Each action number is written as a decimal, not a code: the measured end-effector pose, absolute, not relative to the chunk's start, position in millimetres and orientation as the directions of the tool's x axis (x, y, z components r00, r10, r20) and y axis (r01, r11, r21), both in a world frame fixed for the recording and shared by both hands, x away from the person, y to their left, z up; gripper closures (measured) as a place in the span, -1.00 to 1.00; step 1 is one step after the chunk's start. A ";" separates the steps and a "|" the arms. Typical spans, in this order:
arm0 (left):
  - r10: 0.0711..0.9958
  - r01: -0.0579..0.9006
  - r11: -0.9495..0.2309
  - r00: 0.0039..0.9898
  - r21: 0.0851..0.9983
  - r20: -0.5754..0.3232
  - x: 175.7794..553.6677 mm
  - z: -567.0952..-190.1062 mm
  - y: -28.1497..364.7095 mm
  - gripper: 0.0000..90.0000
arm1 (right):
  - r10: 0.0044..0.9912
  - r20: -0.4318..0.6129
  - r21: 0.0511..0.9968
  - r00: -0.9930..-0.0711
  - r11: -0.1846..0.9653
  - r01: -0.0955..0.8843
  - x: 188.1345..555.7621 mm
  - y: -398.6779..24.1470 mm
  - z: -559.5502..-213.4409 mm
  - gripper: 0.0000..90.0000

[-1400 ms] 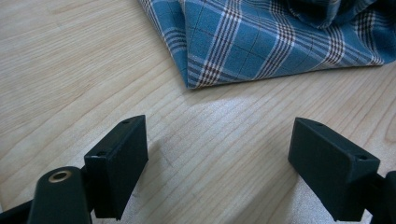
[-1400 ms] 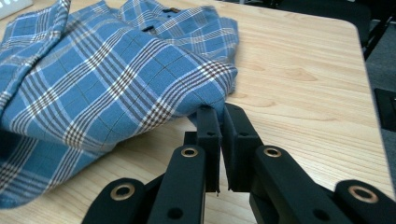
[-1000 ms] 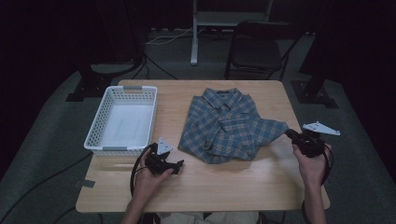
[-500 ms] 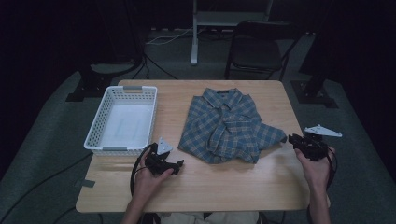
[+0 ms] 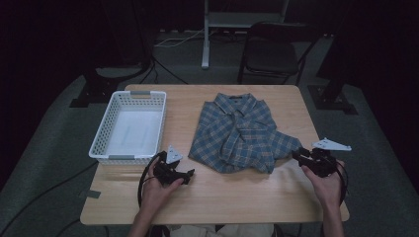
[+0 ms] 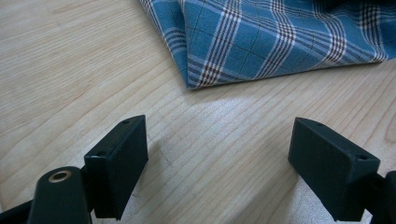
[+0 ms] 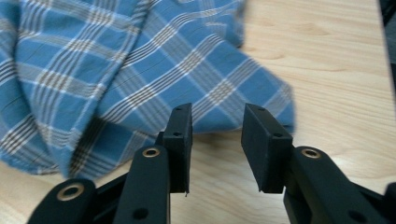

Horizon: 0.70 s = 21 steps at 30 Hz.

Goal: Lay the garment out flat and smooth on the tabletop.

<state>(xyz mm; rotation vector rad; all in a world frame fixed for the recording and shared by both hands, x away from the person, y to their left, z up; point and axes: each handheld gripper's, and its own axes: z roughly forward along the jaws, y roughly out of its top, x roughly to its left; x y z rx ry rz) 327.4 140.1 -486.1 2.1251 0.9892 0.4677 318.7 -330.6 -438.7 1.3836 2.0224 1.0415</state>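
A blue plaid shirt (image 5: 242,131) lies folded on the wooden table (image 5: 237,197), collar toward the far edge, with one sleeve end pointing right. My right gripper (image 5: 298,155) sits just off that sleeve end. In the right gripper view its jaws (image 7: 217,114) have just been opening; nothing is between them, and the sleeve (image 7: 224,88) lies on the table right ahead. My left gripper (image 5: 187,175) rests low on the table near the shirt's front left corner. Its jaws (image 6: 218,128) stand wide open and empty, with the shirt corner (image 6: 201,77) a short way ahead.
A white plastic basket (image 5: 141,94), nothing in it, stands on the table's left side. A dark chair (image 5: 276,49) and a stand's legs are on the floor beyond the far edge. Bare wood runs along the front between my two hands.
My right gripper opened, let go of the sleeve end and drew back a little to the right and toward me. The sleeve now lies flat. My left hand stayed still.
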 end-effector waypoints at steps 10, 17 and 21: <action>0.770 0.503 -0.434 0.637 0.747 0.018 327.4 -486.1 140.1 -0.55 | 0.909 0.035 0.794 -0.416 0.227 0.563 314.3 -316.8 -446.1 0.25; 0.770 0.503 -0.434 0.637 0.747 0.018 327.4 -486.1 140.1 -0.55 | 0.893 0.037 0.786 -0.449 0.251 0.565 309.2 -311.2 -451.3 0.24; 0.770 0.503 -0.434 0.637 0.747 0.018 327.4 -486.1 140.1 -0.55 | 0.883 0.017 0.775 -0.469 0.285 0.564 305.9 -305.2 -454.8 0.23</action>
